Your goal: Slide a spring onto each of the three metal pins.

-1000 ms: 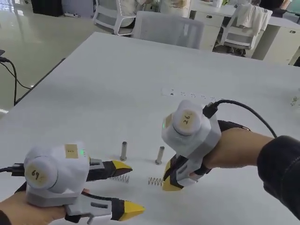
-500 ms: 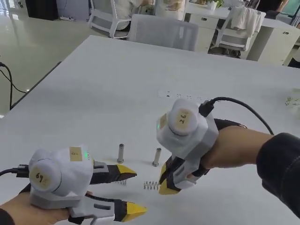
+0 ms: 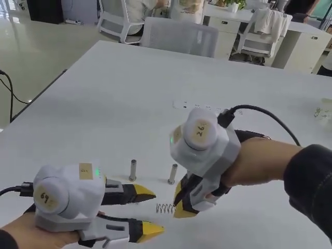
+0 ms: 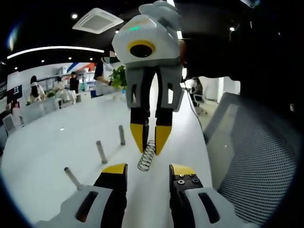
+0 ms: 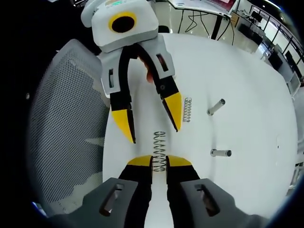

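While the right hand-held gripper (image 5: 159, 162) sat clamped on one end of a spring (image 5: 159, 142) lying between it and the left hand-held gripper (image 3: 151, 211), whose jaws stood apart, pickup seemed underway, and next its free end would need aligning with the pin (image 3: 172, 174) just beside those clamped jaws.

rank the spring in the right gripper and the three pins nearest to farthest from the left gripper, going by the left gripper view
From the left gripper:
1. spring: straight ahead, just off its jaws
2. near pin: off to the left, first in the row
3. middle pin: further along the row, left of centre
4. far pin: end of the row, farthest out
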### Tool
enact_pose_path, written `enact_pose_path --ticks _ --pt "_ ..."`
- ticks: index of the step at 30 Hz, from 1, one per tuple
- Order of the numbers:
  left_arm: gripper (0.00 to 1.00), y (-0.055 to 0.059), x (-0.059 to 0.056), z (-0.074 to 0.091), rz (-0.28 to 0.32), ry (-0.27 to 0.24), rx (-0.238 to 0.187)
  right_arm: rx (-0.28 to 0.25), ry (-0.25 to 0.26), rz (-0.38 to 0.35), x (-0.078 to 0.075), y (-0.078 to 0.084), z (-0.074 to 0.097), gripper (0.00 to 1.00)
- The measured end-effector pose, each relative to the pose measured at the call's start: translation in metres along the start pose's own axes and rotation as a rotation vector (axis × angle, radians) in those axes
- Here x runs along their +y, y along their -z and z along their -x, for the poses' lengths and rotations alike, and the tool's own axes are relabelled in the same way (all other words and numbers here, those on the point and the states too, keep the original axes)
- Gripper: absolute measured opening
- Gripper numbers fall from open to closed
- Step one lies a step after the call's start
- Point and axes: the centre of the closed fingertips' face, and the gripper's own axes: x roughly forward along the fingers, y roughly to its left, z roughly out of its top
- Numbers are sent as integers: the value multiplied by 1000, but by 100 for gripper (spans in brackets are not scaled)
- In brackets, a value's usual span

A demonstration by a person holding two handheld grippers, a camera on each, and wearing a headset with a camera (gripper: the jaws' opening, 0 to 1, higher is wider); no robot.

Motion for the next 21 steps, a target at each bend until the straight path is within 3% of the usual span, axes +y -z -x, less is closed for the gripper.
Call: enact_pose_path --ticks 21 --pt "6 0 -9 -4 -36 43 13 15 -46 28 11 0 -2 8"
